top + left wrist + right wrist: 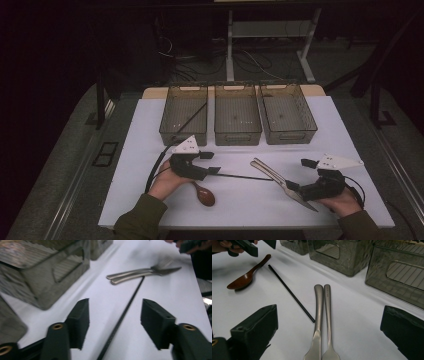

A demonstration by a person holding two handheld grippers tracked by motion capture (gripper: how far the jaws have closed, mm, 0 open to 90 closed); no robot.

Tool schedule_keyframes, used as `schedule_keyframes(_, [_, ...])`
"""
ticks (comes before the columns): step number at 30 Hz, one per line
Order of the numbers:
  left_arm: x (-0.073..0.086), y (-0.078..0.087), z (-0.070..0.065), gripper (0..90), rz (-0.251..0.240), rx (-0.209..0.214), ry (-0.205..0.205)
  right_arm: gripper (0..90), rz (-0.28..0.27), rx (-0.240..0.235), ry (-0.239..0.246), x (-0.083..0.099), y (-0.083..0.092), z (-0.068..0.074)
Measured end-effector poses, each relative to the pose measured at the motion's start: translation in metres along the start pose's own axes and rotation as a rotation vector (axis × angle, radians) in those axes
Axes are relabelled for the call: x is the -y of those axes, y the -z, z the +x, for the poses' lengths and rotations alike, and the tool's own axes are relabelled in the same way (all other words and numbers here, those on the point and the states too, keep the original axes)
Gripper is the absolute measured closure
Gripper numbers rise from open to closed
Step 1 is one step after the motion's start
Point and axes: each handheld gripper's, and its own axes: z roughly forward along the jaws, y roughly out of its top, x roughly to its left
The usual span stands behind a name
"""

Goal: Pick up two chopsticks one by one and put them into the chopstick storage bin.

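A white rectangular table (240, 200) is lying under the high view, with three clear grey plastic bins sitting in a row along its far side: the left bin (184, 116), the middle bin (237, 115) and the right bin (288, 114). A thin black stick (192, 118) is leaning slantwise inside the left bin.

The left gripper (210, 162) is hovering low over the table's left half, a hand (165, 182) wrapping its grip, and its jaws are standing spread with nothing between the pads. In the left gripper view the jaws are straddling a long thin black chopstick (125, 312) that is lying flat on the table, running away toward the metal cutlery; the pads are not touching it. Just near that hand, a brown wooden spoon (202, 194) is resting on the table, bowl toward the person.

Over on the right, the right gripper (302, 175) is sitting near the table's right edge, the other hand (345, 202) holding it from below. Its jaws are gaping wide too, gripping nothing. In the right gripper view they are framing a silver metal knife (318, 322) and a silver metal fork (328, 322) lying side by side, touching, handles pointing away toward the bins. The chopstick's near end is stopping just beside the knife's handle.
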Motion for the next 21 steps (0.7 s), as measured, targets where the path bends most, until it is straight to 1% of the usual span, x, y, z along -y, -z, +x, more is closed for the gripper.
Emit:
schedule_keyframes(1, [0.0, -0.002, 0.0, 43.0, 0.014, 0.008, -0.012, 0.9, 0.001, -0.002, -0.002, 0.0, 0.0, 0.0])
schedule_keyframes(2, [0.001, -0.004, 0.001, 46.6, 0.017, 0.019, -0.017, 0.9, 0.003, -0.002, -0.005, 0.0, 0.0, -0.001])
schedule_keyframes(5, [0.003, -0.01, 0.003, 55.1, 0.034, 0.042, -0.024, 0.9, 0.005, -0.003, -0.009, 0.0, 0.0, -0.001])
schedule_keyframes(11, [0.006, -0.021, 0.005, 65.9, 0.075, 0.059, -0.048, 0.9, 0.011, -0.004, -0.01, 0.0, 0.0, -0.002])
schedule_keyframes(13, [0.007, -0.024, 0.006, 68.5, 0.09, 0.067, -0.061, 0.9, 0.01, -0.007, -0.01, 0.0, 0.0, -0.002])
schedule_keyframes(16, [0.007, -0.029, 0.009, 73.0, 0.112, 0.075, -0.067, 0.9, 0.009, -0.007, -0.006, 0.0, 0.0, -0.002])
schedule_keyframes(21, [0.008, -0.032, 0.012, 75.9, 0.133, 0.089, -0.079, 0.9, 0.012, -0.008, -0.008, 0.0, 0.0, -0.002])
